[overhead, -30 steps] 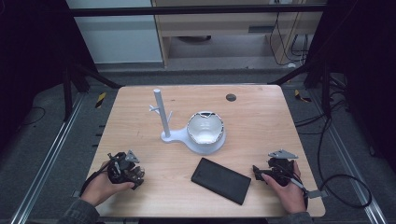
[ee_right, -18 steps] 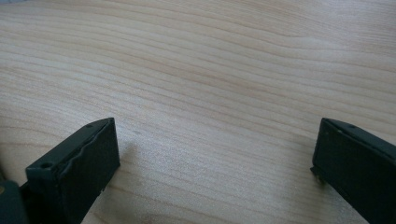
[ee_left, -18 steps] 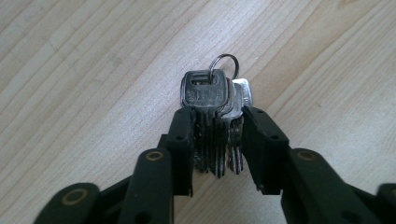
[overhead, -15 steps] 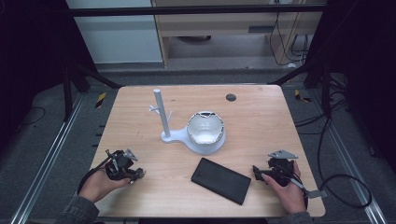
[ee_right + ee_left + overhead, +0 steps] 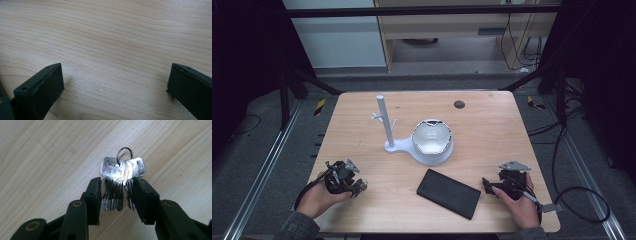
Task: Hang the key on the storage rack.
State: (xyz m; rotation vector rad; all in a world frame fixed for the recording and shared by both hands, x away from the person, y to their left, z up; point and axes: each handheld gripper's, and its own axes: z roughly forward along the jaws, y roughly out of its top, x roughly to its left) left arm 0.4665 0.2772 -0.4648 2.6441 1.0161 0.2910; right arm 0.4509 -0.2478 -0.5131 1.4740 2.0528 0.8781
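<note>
Left tool [image 5: 116, 192] jaws reopened, hand low around keys [image 5: 120, 173].

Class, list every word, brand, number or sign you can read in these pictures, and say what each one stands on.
No text here can be read for certain.
Front key of the key bunch: stamped lettering across its head, too blurred to read.
Black flat case: no marking can be made out.
White stand and bowl: no lettering can be made out.

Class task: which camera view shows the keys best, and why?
The left gripper view: the keys hang on their ring between the left gripper, blades and heads sharp. In the high view they are a tiny glint; the right gripper view looks at bare table.
</note>
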